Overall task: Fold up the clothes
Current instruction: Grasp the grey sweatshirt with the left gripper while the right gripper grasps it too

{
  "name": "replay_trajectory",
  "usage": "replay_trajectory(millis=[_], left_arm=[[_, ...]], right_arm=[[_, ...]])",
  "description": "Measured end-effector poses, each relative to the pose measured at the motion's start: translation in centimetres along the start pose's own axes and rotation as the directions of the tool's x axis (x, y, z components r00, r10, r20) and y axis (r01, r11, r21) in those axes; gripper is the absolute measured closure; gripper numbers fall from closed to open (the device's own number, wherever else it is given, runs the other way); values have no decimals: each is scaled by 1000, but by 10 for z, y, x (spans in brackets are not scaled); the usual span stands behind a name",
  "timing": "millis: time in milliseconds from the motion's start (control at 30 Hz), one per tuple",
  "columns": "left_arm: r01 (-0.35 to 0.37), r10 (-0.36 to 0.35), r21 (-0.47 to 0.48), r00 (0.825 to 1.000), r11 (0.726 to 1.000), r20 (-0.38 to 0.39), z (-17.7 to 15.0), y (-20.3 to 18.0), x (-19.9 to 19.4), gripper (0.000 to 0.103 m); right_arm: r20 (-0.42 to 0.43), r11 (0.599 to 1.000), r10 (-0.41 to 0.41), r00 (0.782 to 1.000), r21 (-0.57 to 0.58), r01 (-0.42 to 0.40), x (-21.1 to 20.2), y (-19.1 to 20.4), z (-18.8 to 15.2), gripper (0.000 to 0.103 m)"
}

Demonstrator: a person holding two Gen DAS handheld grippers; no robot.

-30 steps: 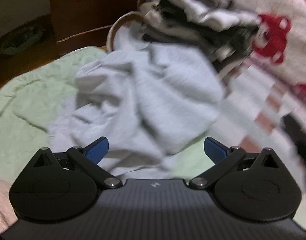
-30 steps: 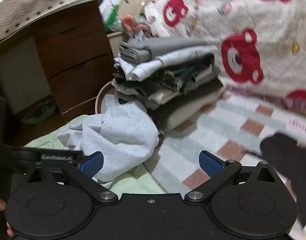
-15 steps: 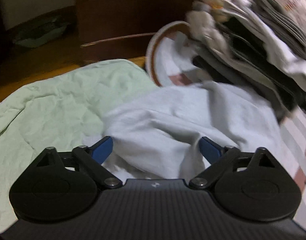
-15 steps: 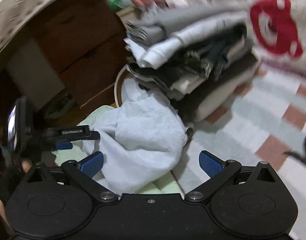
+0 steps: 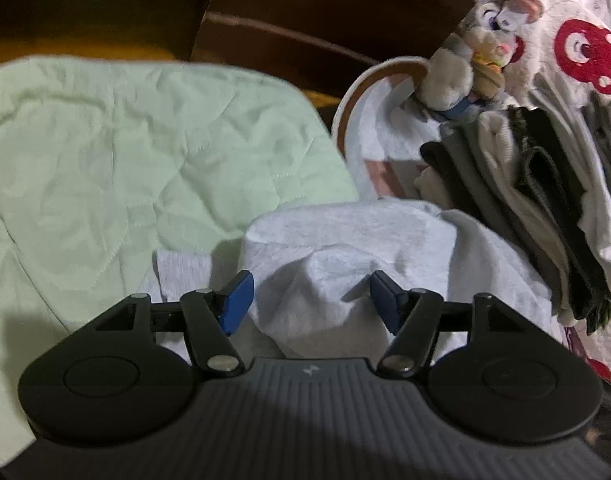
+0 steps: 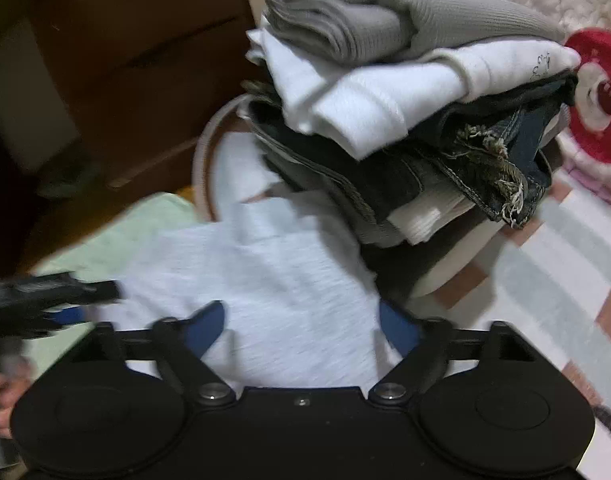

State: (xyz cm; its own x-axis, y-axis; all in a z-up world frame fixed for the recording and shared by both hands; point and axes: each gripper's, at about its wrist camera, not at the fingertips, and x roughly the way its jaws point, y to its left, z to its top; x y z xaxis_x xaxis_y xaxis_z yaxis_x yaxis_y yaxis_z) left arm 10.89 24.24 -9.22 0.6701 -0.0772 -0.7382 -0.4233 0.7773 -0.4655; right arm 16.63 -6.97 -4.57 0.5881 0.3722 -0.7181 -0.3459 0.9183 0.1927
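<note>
Tongs both spread wide, gripping nothing: left tongs (image 5: 307, 300) and right tongs (image 6: 301, 326) straddle the crumpled pale grey garment (image 5: 345, 248) on the green quilt (image 5: 125, 140). Soft, light, limp; best pinched at an edge or corner. Beyond, a folded stack (image 6: 405, 100).

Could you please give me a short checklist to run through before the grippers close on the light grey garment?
1. Left gripper open, fingers astride a raised fold: ok.
2. Right gripper open over the light grey garment: ok.
3. Garment spread flat: not ok, crumpled.
4. Garment clear of the folded stack: not ok, its edge touches the stack.
5. Green quilt free for laying out: ok.
6. Fingers touching cloth: cannot tell.
</note>
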Motion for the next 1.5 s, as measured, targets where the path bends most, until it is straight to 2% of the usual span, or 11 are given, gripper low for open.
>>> replay_trajectory(millis=[333,400,500,600,833,933,1100,1200,1300,1400,1500], left_arm=[[251,-269,-122,950,960,-162,-8,6,23,50],[307,-331,-147,925,940,-184,-9,5,27,55],[388,-422,-186,881,903,-214,-12,4,32,56],[463,-510,-228,826,857,-240,-15,3,37,56],[720,-685,51,676,692,-272,-32,-54,-23,58],[777,-713,214,628,592,-312,-54,-83,-62,58],[830,-742,164,551,533,-382,-85,-98,-79,58],[837,-738,152,537,525,-408,-98,-104,-82,58],[736,-623,393,676,550,-394,-124,-128,-96,58],[459,-423,749,867,478,-263,-170,-147,-114,50],[448,-311,755,891,479,-331,-191,-151,-100,37]], right_arm=[[-88,930,141,986,354,-101,62,-39,-30,12],[-41,910,193,980,381,-163,44,-41,-33,34],[37,873,270,962,411,-260,14,-44,-37,67],[116,828,341,933,433,-356,-16,-46,-42,77],[304,691,478,824,448,-567,-86,-53,-52,89],[350,691,469,811,426,-584,-120,-57,-73,90],[407,690,412,815,446,-571,-159,-81,-110,92],[445,673,347,825,495,-550,-175,-96,-140,93],[478,681,273,835,516,-519,-194,-113,-163,93],[394,839,110,912,456,-298,-202,-113,-163,93],[335,886,33,942,425,-182,-193,-111,-165,93]])
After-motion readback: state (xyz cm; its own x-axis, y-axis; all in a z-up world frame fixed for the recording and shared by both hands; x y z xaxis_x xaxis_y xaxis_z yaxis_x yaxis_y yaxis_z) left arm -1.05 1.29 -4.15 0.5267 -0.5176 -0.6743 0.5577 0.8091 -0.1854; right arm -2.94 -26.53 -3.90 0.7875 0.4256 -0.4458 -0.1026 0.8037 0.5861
